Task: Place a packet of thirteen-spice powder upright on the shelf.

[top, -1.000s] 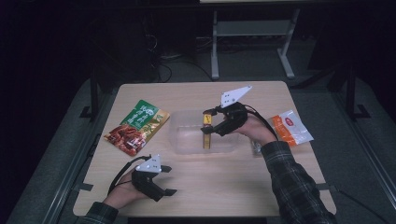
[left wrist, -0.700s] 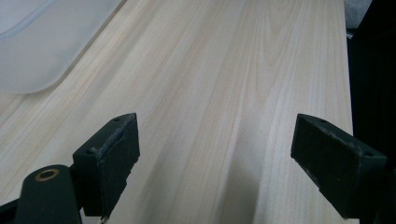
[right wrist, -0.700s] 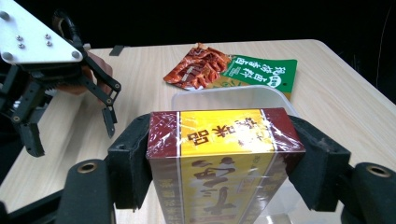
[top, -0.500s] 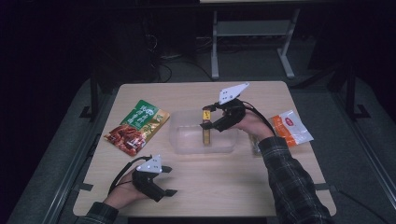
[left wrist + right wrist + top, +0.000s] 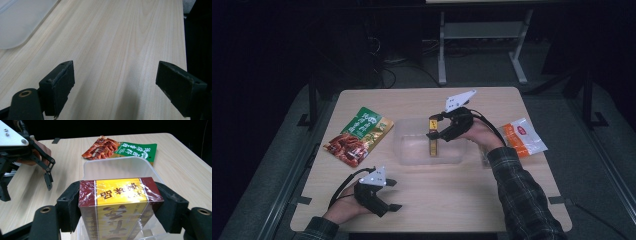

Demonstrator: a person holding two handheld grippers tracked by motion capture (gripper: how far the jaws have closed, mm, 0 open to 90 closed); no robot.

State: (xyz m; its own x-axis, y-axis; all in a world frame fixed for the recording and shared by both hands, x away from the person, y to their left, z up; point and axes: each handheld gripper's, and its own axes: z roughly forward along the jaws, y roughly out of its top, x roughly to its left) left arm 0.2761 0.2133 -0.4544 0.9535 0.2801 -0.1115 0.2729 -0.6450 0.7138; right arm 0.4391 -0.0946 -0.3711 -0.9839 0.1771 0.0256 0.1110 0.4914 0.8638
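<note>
Pale wooden tabletop (image 5: 492, 195) carries a clear plastic tub (image 5: 412, 150). Above it, the right gripper (image 5: 435, 129) clamps a yellow and maroon wrapped box (image 5: 120, 202) between its jaws, upright over the tub. Left gripper (image 5: 393, 195) rests wide open, holding nothing.

Pale wood desk, clear plastic, glossy wrappers

The desk (image 5: 125, 37) is light, matt wood with fine grain. The tub (image 5: 117, 170) is frosted, translucent plastic, smooth. The box (image 5: 120, 192) wears glossy clear film that wrinkles and glints. The green-and-red pouch (image 5: 117, 147) and the orange-and-white packet (image 5: 524, 137) look like shiny plastic foil. The right gripper (image 5: 120, 207) has matt black jaws with rubbery pads; the sleeve (image 5: 524, 195) is checked cloth.
</note>
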